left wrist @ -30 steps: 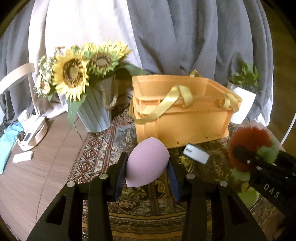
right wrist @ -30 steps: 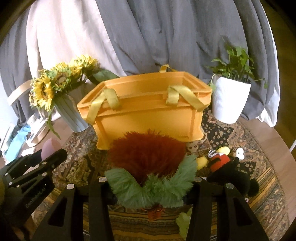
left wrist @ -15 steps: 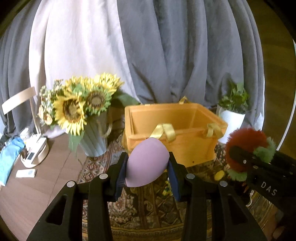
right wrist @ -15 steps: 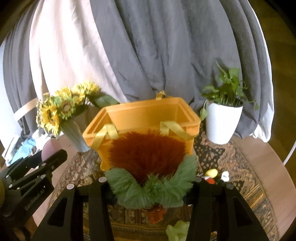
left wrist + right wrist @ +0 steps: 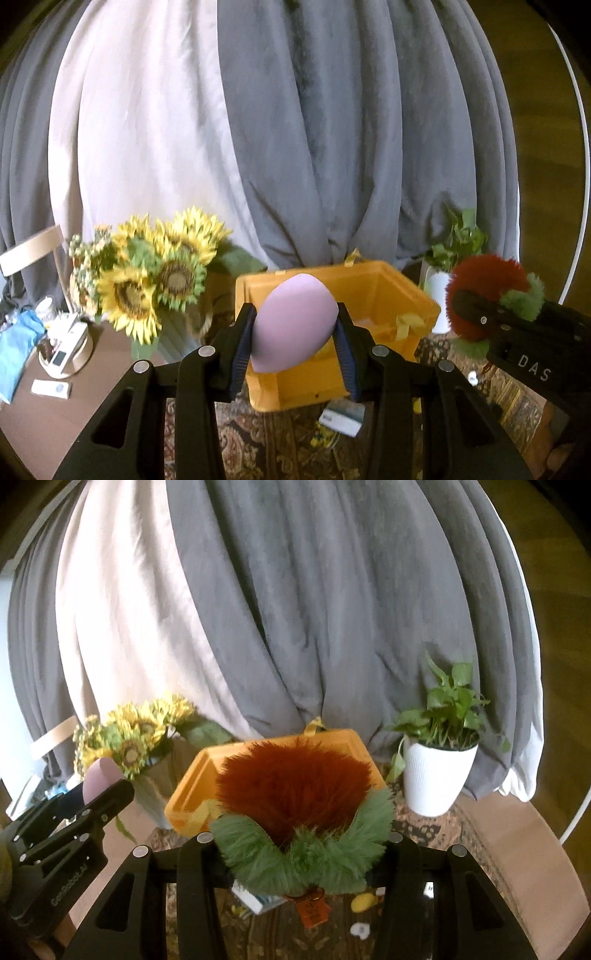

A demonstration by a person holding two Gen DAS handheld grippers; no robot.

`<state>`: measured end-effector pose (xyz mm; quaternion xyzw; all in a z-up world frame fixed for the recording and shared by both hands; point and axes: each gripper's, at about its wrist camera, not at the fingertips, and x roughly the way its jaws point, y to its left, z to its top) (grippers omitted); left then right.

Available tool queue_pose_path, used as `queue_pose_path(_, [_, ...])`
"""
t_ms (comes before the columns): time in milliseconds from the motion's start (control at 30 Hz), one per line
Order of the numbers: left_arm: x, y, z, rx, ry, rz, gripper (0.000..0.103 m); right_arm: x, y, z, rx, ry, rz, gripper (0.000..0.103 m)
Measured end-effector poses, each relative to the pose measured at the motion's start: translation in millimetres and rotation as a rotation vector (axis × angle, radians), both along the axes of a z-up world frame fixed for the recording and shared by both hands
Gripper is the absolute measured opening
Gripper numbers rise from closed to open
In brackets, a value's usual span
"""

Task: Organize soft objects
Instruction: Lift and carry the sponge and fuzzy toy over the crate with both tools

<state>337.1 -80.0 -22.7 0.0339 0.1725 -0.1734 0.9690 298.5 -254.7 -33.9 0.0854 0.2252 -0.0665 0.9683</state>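
Left wrist view: my left tongs (image 5: 293,332) grasp the lilac egg-shaped cushion (image 5: 293,325), raised before the orange crate (image 5: 388,291). Right wrist view: my right tongs (image 5: 303,853) grasp the red-and-green furry toy (image 5: 295,794), above the crate's near rim.

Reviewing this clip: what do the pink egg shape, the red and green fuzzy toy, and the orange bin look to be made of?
Pink egg: probably soft foam; matte, smooth, seamless, pinched between the left gripper's pads.
Fuzzy toy: long-pile faux fur, loose red and green strands.
Orange bin: likely rigid molded plastic, faint sheen, ribbed rim, with yellow fabric-looking straps.
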Motion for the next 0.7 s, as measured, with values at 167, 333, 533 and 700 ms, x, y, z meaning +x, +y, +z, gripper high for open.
queue_pose_path(167, [9.5,-5.3,9.2,-0.004,-0.023,0.003,0.041,11.1,-3.8,11.7,-0.017,-0.025,0.001,0.049])
queue_pose_path(333, [24.8,-10.2,15.8,-0.018,-0.016,0.003,0.041,23.7,-5.4,21.2,-0.044,-0.051,0.010,0.049])
queue_pose_path(533, [47.5,-20.6,18.6,-0.012,-0.001,0.001,0.041,45.5,-11.2,26.0,-0.060,-0.058,0.022,0.049])
queue_pose_path(700, [71.3,-31.6,17.6,0.007,0.017,0.001,0.041,69.6,-18.8,26.5,-0.063,-0.045,0.027,0.049])
